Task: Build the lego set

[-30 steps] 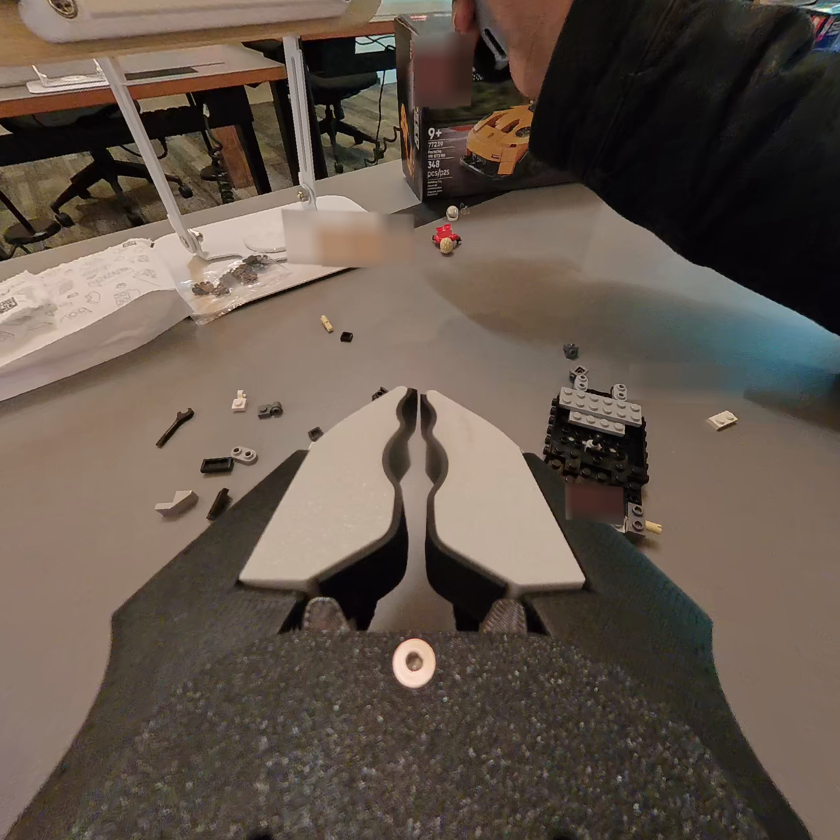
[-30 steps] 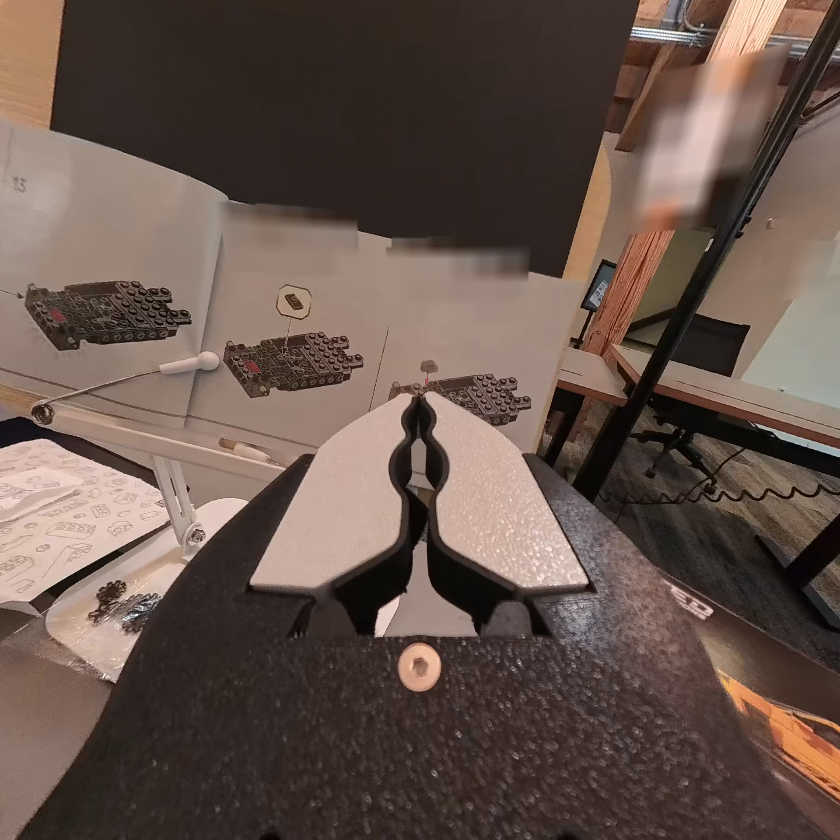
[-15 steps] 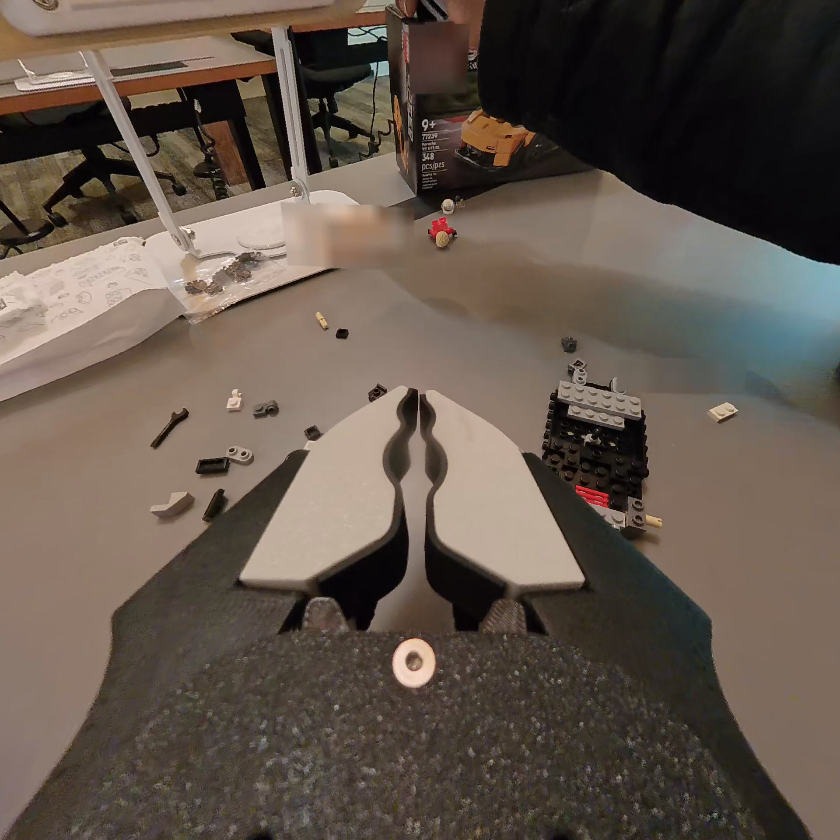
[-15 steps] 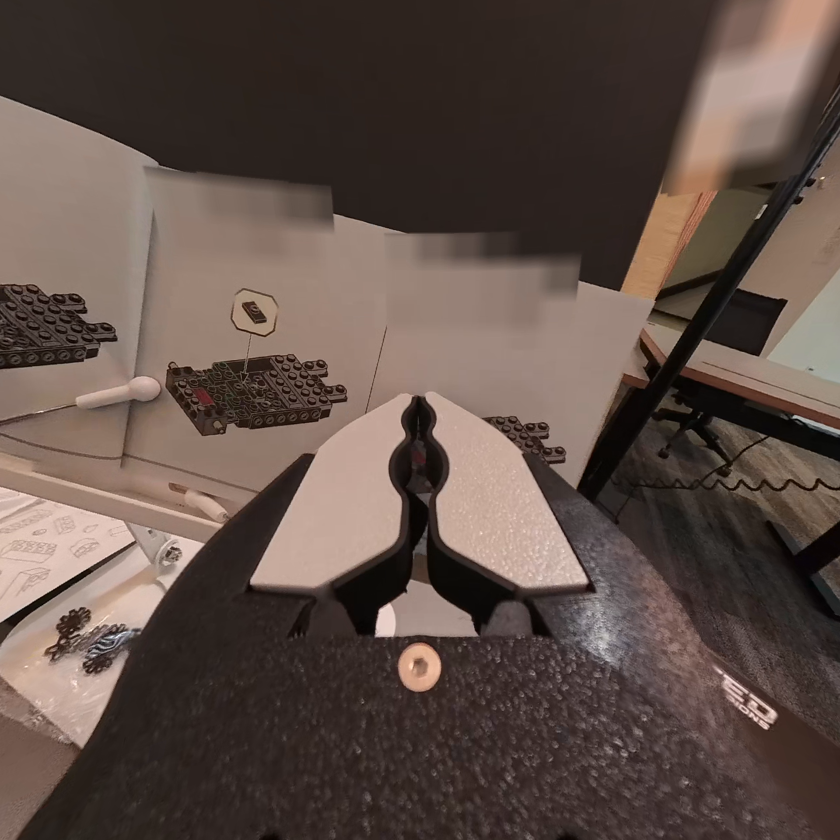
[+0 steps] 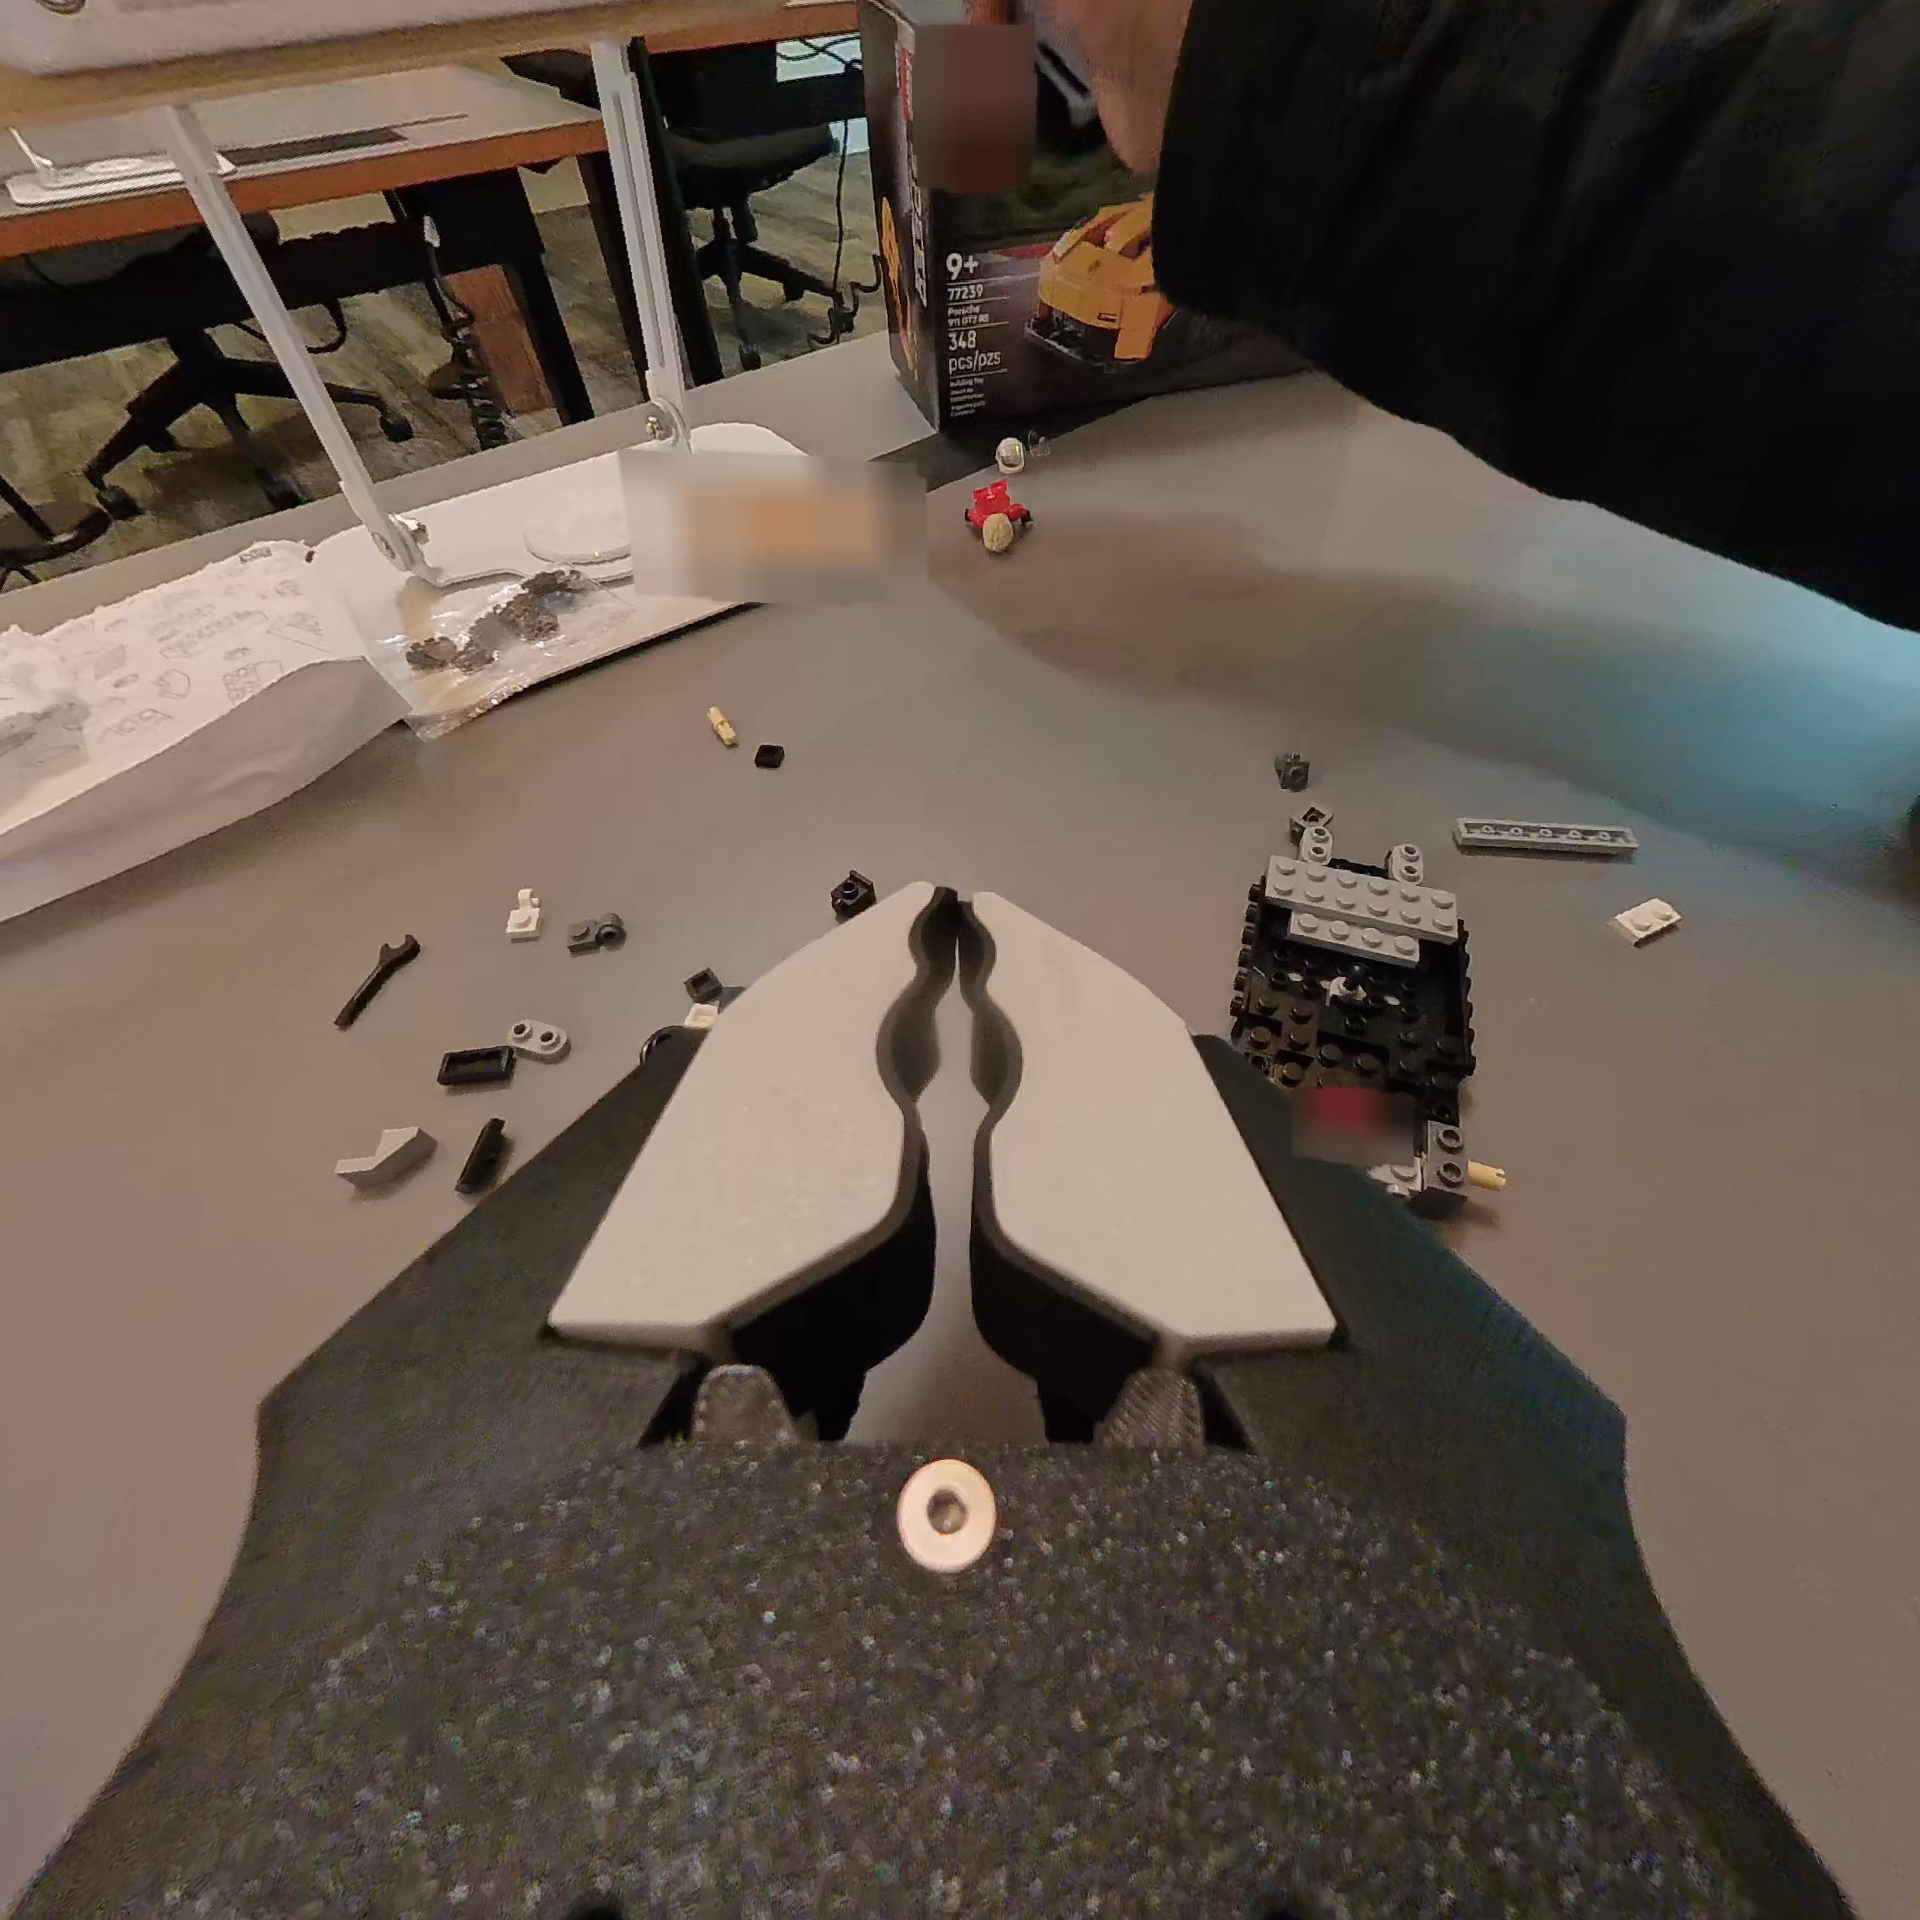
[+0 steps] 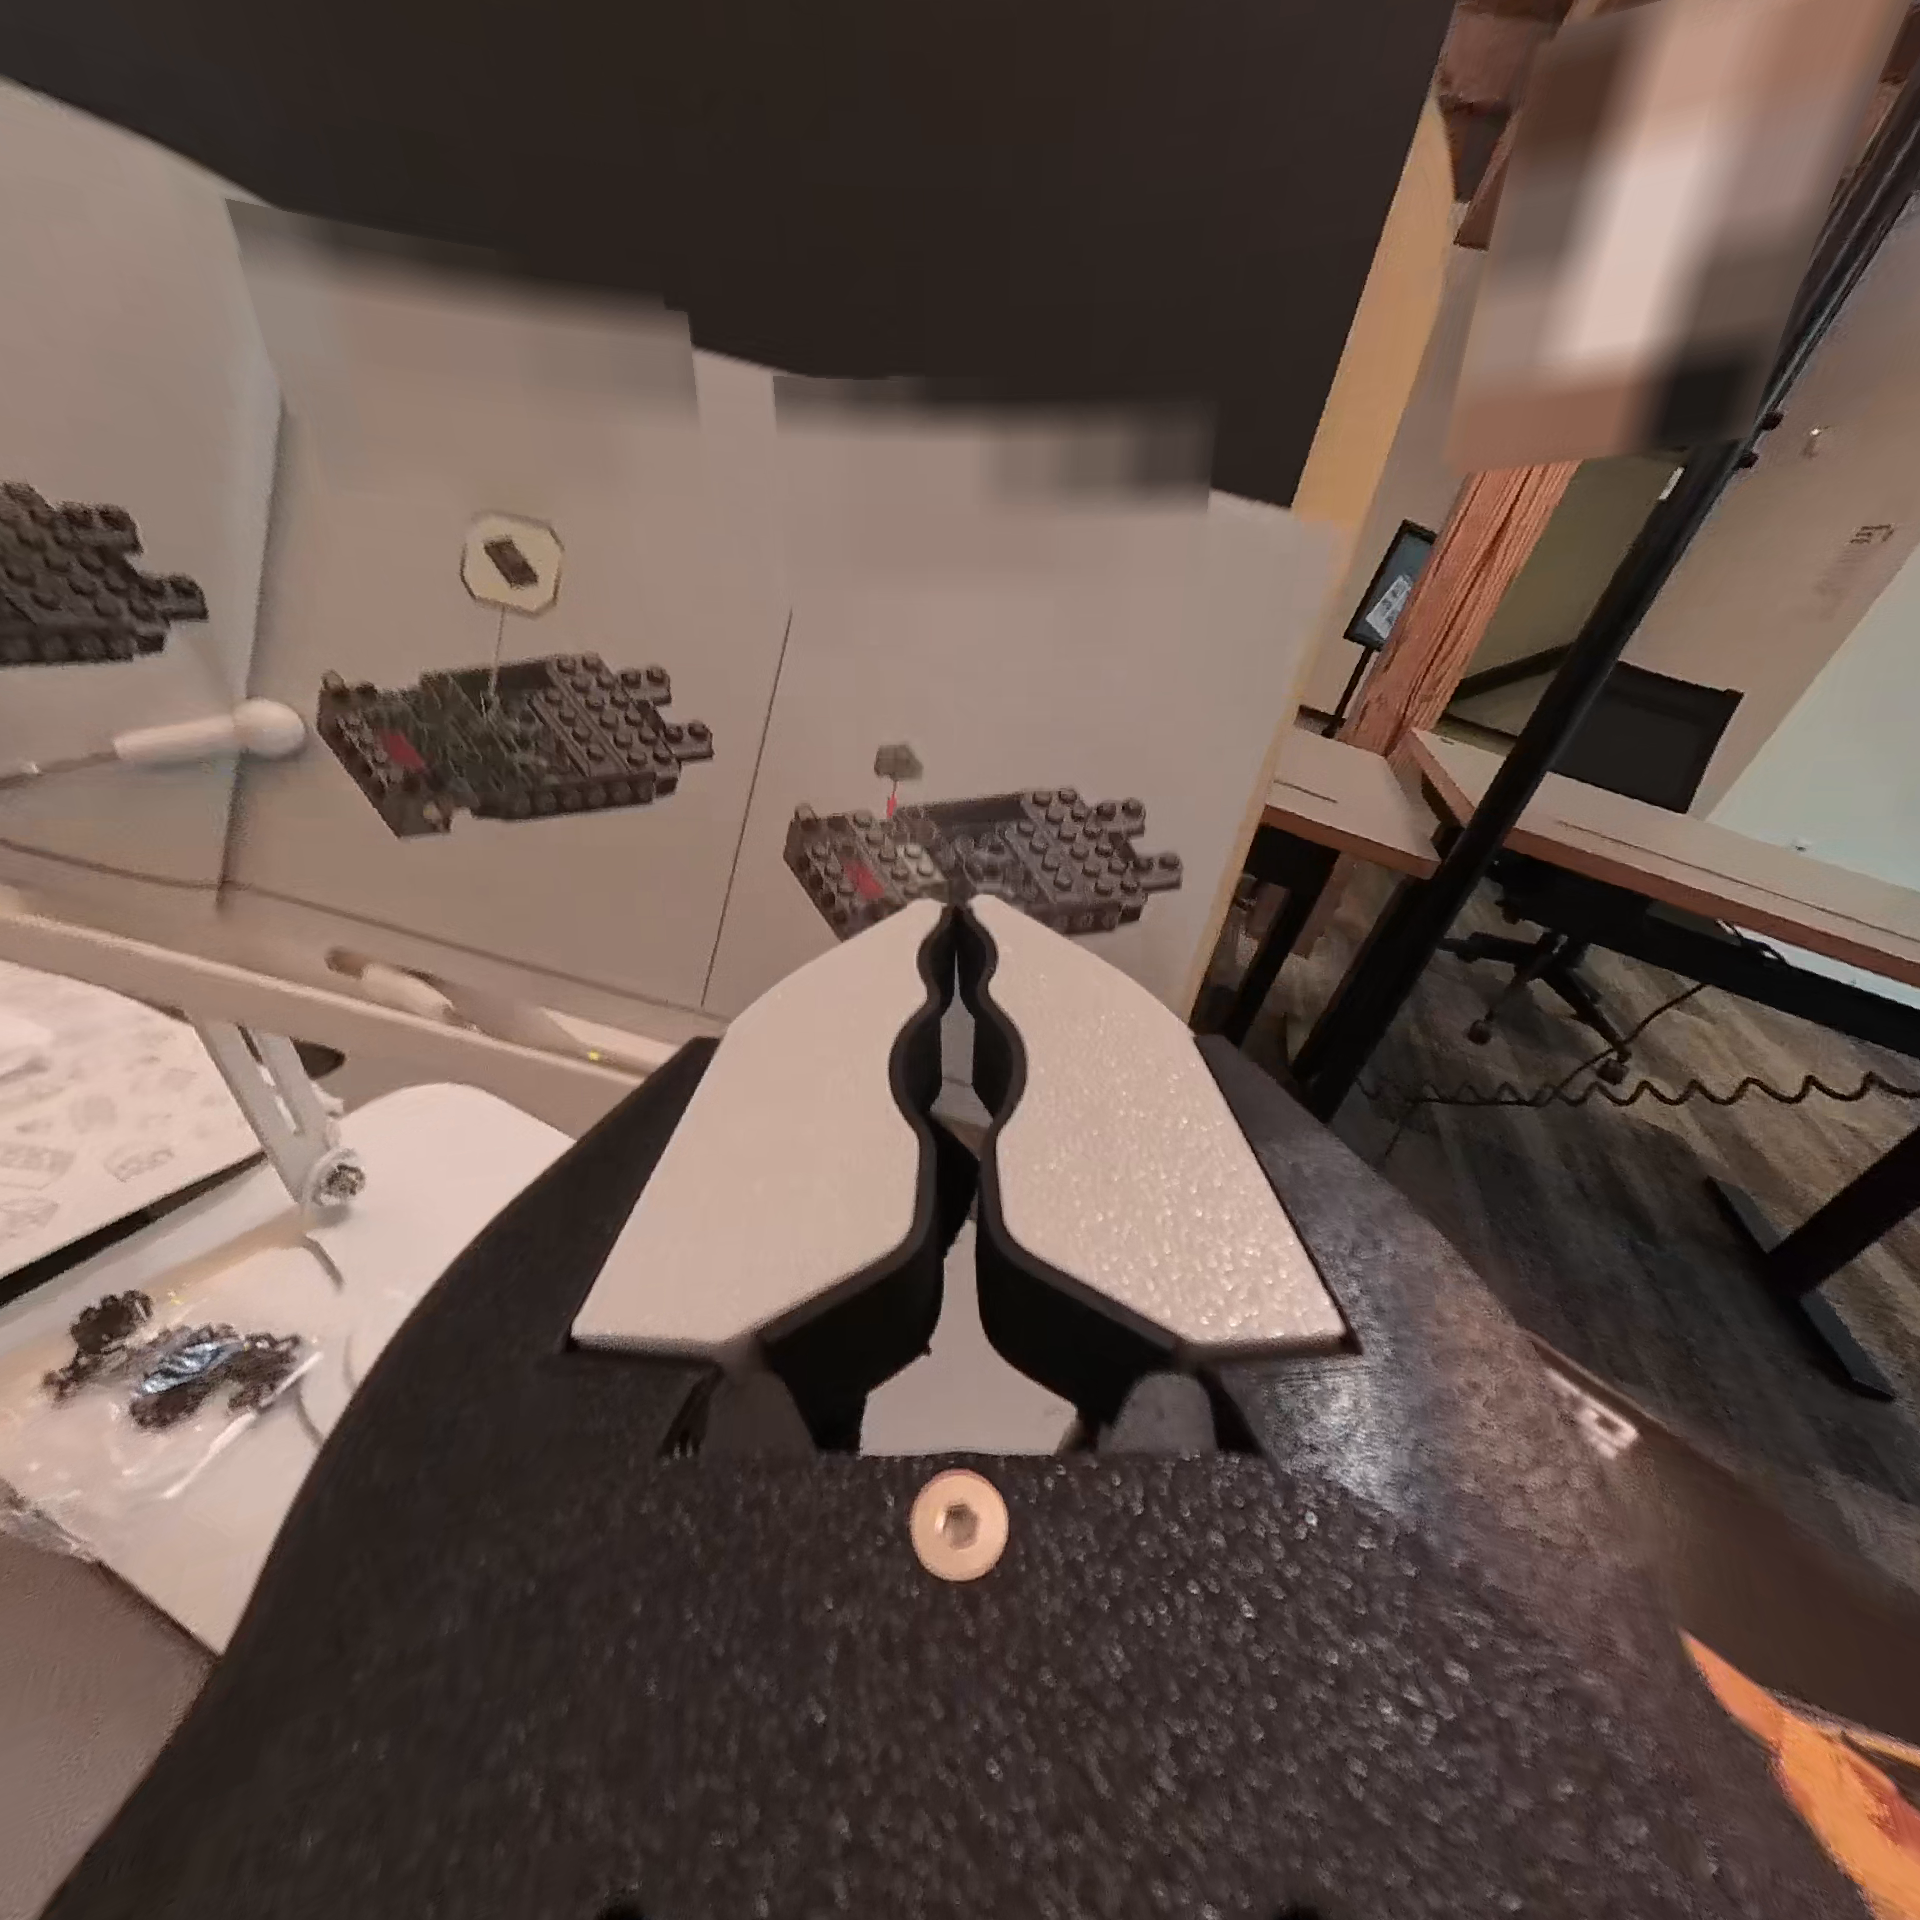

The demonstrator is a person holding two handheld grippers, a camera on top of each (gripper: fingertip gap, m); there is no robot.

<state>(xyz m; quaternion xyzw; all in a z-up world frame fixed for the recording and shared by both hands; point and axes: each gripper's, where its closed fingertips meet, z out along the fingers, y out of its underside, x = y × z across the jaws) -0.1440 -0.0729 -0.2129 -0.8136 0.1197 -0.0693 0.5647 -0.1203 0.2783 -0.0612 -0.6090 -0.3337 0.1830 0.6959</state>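
Your left gripper (image 5: 954,896) hangs over the grey table (image 5: 1091,665) with its tips pressed together and nothing between them. Just to its right sits the black, part-built lego base (image 5: 1351,997), loose pieces (image 5: 488,1039) scattered to the left. Your right gripper (image 6: 956,906) is likewise closed and empty, raised toward the open instruction booklet (image 6: 623,665) on its white stand (image 6: 291,1091).
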